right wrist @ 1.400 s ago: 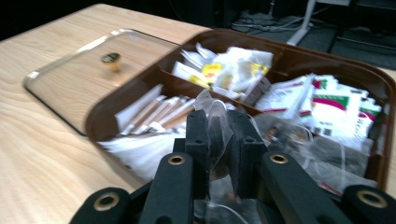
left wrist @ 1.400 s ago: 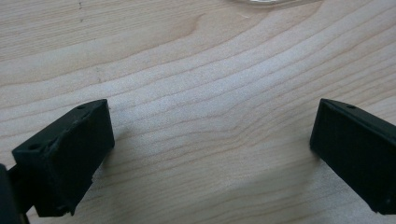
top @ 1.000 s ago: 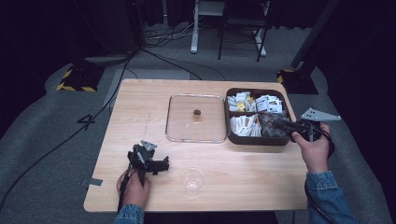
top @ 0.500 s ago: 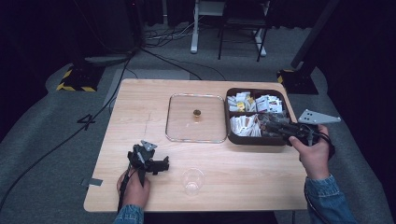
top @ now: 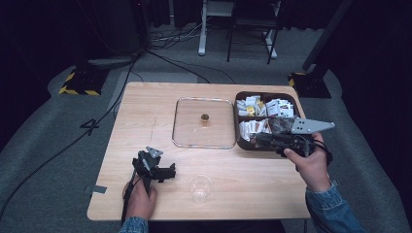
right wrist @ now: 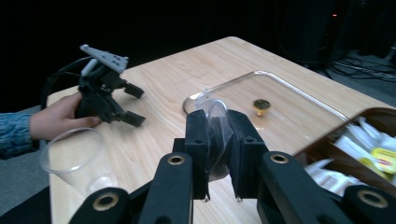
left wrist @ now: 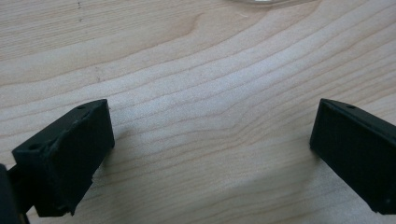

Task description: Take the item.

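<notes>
Worktop (top: 145,121): pale wood, clear grain, rectangular, rounded corners. On it lies a clear lid (top: 204,123), square with rounded corners, with a small brass-coloured knob (top: 205,117) at its centre. Just right of the lid sits a dark brown box (top: 241,143) split into compartments, packed with white and yellow paper sachets (top: 265,108). Near the front edge stands a clear plastic cup (top: 200,188), thin-walled and upright.

Right tool (right wrist: 218,140): black jaws drawn close together, pinching a small clear packet (right wrist: 215,122), a crinkled film with something dark inside. It is held above the worktop at the front rim of the box, between box and cup.

Left tool (top: 167,172): rests low on the worktop at front left, well apart from the cup. Its jaws stand wide, with nothing between them.

The left gripper view gives the wood grain close up, both matte black pads (left wrist: 70,154) far apart, and an edge of clear plastic at the top. The right gripper view shows the pinched packet itself, which the high view leaves too small to make out; the high view alone shows the whole layout.
</notes>
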{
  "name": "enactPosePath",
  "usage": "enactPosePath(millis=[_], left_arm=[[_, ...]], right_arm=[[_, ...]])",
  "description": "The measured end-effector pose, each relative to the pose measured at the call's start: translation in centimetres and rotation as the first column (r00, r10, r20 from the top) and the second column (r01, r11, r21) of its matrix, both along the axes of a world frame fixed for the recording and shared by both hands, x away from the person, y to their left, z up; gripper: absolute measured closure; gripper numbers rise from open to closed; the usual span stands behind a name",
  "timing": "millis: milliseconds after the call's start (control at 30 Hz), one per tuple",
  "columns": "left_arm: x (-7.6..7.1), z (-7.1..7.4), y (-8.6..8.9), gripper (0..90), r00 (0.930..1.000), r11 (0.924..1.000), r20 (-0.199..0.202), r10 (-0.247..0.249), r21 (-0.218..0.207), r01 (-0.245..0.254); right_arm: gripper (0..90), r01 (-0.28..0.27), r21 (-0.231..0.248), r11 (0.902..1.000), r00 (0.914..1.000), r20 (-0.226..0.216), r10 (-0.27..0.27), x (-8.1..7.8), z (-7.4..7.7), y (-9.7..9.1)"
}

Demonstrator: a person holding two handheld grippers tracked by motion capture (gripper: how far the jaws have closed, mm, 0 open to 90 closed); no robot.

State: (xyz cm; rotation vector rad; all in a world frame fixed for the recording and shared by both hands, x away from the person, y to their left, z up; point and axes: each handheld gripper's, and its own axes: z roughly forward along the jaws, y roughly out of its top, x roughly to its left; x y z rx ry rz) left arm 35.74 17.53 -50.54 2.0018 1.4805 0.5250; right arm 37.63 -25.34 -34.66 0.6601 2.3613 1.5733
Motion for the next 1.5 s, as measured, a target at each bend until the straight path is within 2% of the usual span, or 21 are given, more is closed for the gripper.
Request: enactPosePath(millis=[33,333,667,733,1067,1133,1167,1500], left_arm=[[0.0,0.0,0.1,0.1,1.0,1.0,0.003,-0.006,0.004,0.006],[0.0,0.0,0.1,0.1,1.0,1.0,0.005,-0.009,0.005,0.009],[0.0,0.0,0.1,0.0,1.0,1.0,0.003,-0.008,0.004,0.008],[0.0,0.0,0.0,0.0,1.0,1.0,0.001,-0.006,0.0,0.006],[0.1,0.0,0.0,0.0,0.9999,0.9999,0.001,-0.011,0.005,0.011],[0.1,0.0,0.0,0.0,0.9999,0.9999,0.0,-0.01,0.005,0.01],[0.1,0.0,0.0,0.0,0.9999,0.9999,0.0,-0.011,0.008,0.011],[0.1,0.0,0.0,0.0,0.9999,0.9999,0.0,-0.012,0.007,0.012]], right_arm=[[80.2,-0.021,0.007,0.9997,0.9998,-0.001,0.021,-0.1,0.0,0.7],[80.2,-0.08,0.041,0.9959,0.9968,-0.005,0.08,-0.9,0.3,2.5],[80.2,-0.156,0.074,0.9849,0.9877,0.01,0.156,-2.5,0.5,4.8],[80.2,-0.186,0.079,0.9793,0.9825,0.018,0.185,-3.2,0.7,5.5],[80.2,-0.243,0.085,0.9664,0.9701,0.02,0.242,-4.4,0.8,7.4],[80.2,-0.266,0.081,0.9606,0.964,0.013,0.266,-4.7,0.5,8.4],[80.2,-0.266,0.081,0.9606,0.964,0.013,0.266,-4.7,0.5,8.4],[80.2,-0.344,0.074,0.9359,0.9382,-0.01,0.346,-5.8,-0.6,11.3]])
